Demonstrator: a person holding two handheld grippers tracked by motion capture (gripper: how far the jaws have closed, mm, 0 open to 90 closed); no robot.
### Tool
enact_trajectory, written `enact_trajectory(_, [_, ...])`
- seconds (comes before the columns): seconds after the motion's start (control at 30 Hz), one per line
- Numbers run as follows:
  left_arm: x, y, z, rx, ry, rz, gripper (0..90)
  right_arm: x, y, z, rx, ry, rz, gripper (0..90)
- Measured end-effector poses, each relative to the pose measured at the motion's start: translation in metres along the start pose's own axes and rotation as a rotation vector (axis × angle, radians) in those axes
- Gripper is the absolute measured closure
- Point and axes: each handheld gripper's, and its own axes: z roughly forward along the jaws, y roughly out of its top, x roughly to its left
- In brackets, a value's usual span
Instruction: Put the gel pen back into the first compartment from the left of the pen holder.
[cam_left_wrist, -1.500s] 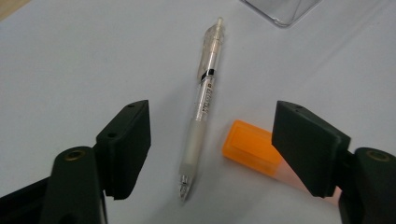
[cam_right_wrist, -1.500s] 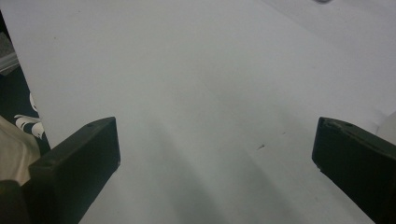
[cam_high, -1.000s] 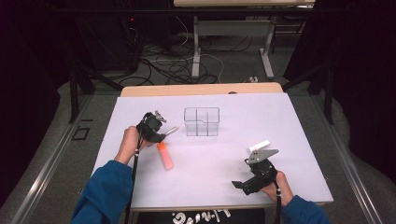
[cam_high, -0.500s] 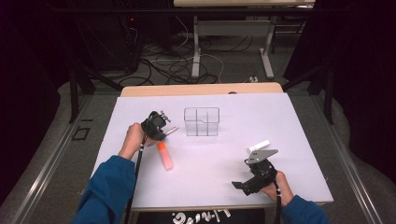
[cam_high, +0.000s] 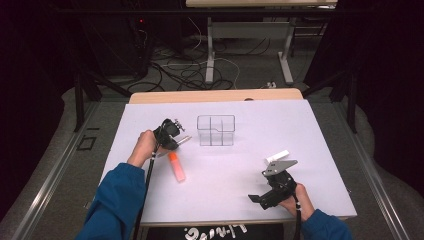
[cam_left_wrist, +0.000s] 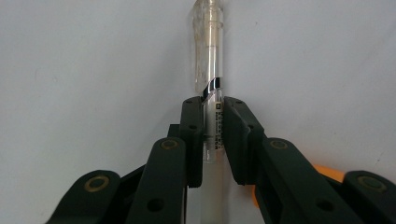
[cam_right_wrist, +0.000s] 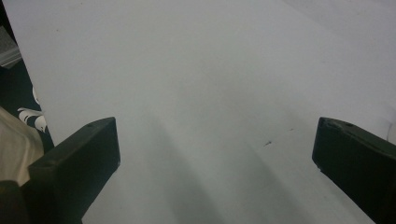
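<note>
My left gripper (cam_high: 175, 138) is at the table's left-centre, shut on a clear plastic pen (cam_high: 184, 140). In the left gripper view the black jaws clamp the pen (cam_left_wrist: 211, 84) at its middle, and its clear end sticks out beyond my left gripper (cam_left_wrist: 213, 106). An orange marker (cam_high: 176, 166) lies flat on the white table just near of that hand; an orange bit of it (cam_left_wrist: 329, 171) shows beside the jaws. A clear divided box (cam_high: 216, 130) stands a little to the right of the pen. My right gripper (cam_high: 266, 188) rests near the front right, open, with only bare table between its jaws (cam_right_wrist: 215, 140).
A small white block (cam_high: 278, 156) lies just beyond the right gripper. The white table (cam_high: 310, 130) has a wooden strip (cam_high: 215, 96) along its far edge. Behind it are table legs and cables on the floor.
The left gripper has edged slightly away and to the right with the pen. The right gripper has stayed where it was.
</note>
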Motion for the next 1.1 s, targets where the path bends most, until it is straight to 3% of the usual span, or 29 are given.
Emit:
enact_trajectory(0.17, [0.003,-0.003,-0.001,-0.015,-0.016,0.000,79.7,0.000,0.000,-0.001,0.013,0.001,0.003,0.4])
enact_trajectory(0.33, [0.005,-0.006,-0.001,-0.042,-0.035,-0.025,79.8,0.000,0.000,0.000,0.000,0.000,-0.005,0.4])
enact_trajectory(0.63, [0.007,-0.009,-0.006,-0.074,-0.016,-0.039,79.7,0.000,-0.001,-0.001,0.000,-0.002,0.006,0.4])
enact_trajectory(0.93, [0.008,-0.016,-0.015,-0.164,-0.009,-0.094,79.8,0.000,-0.001,-0.001,-0.002,-0.005,0.006,0.5])
enact_trajectory(1.1, [0.009,-0.018,-0.021,-0.197,0.005,-0.094,79.8,0.000,-0.001,-0.002,-0.003,-0.008,0.007,0.5])
